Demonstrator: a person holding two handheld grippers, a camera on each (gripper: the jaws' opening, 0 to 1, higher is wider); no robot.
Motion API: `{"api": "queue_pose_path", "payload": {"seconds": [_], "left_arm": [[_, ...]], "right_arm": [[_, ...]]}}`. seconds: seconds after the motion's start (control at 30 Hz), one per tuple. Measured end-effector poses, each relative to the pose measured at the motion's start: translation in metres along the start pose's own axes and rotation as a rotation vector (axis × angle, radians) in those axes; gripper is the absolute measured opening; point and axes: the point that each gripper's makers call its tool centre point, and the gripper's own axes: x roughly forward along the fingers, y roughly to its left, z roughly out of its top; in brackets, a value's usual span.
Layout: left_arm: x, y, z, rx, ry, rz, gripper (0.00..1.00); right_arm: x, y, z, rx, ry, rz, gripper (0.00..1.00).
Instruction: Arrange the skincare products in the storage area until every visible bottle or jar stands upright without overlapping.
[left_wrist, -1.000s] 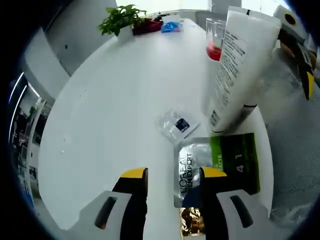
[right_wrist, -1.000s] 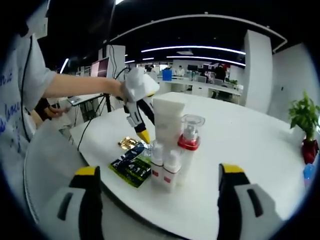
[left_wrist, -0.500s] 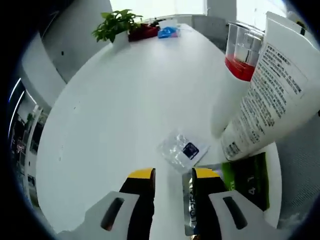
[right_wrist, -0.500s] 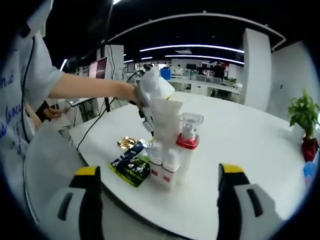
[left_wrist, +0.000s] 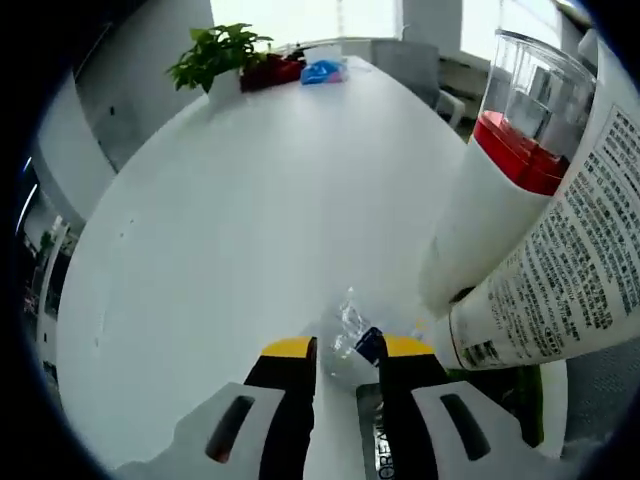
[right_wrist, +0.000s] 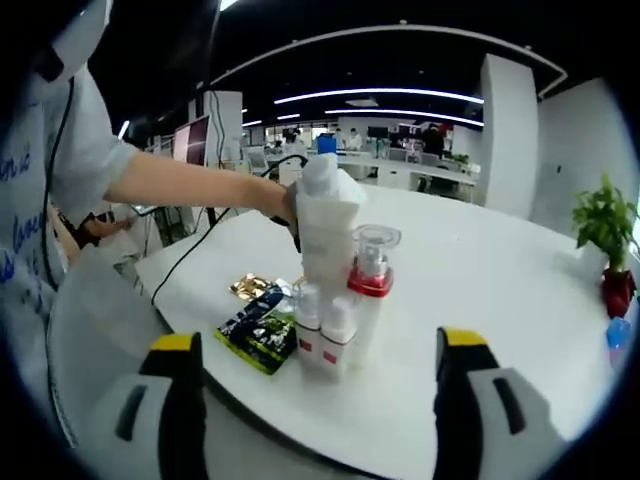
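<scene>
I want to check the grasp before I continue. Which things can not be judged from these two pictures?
- Left gripper: jaws straddle the clear sachet; contact is unclear.
- White tube, left gripper view: cut off by the edge.
- Clear sachet, right gripper view: hidden behind the bottles.
- Green packet text: too small.

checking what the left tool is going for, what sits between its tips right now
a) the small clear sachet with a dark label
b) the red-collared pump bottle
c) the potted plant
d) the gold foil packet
a: in the left gripper view the left tool has its yellow tips on either side of the small clear sachet, lying on the white table.
</scene>
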Motion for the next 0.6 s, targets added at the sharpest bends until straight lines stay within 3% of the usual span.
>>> {"api": "queue_pose_path", "payload": {"seconds": [0.4,0.6], "left_arm": [[0.010,-0.004,0.003,0.012,0.017,-0.009,0.21],[0.009,0.012,0.000,0.015,0.022,0.018,0.21]], "right_arm": [[0.000,-0.001,-0.002,0.005,0.012,-0.005,0.97],[0.001,-0.001,-0.002,0.007,0.015,-0.003,0.96]]}}
